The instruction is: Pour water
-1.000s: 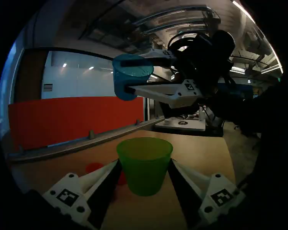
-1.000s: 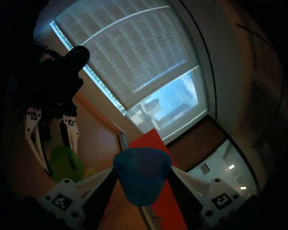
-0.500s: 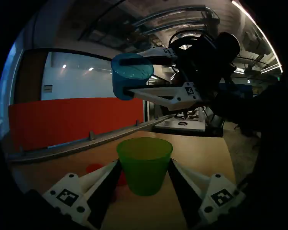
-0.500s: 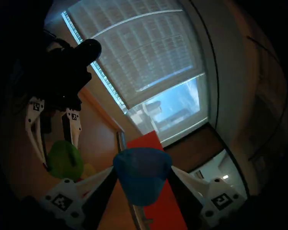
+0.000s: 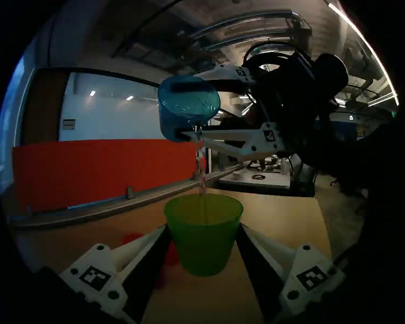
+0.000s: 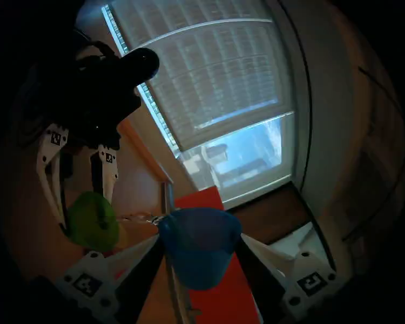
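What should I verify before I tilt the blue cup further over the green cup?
1. Right gripper shut on the blue cup: ok.
2. Left gripper shut on the green cup, cup upright: ok.
3. Water stream lands inside the green cup's rim: ok.
4. Blue cup's lip is above the green cup and apart from it: ok.
5. Water level in the green cup leaves room: cannot tell.
6. Table dry around the green cup: cannot tell.
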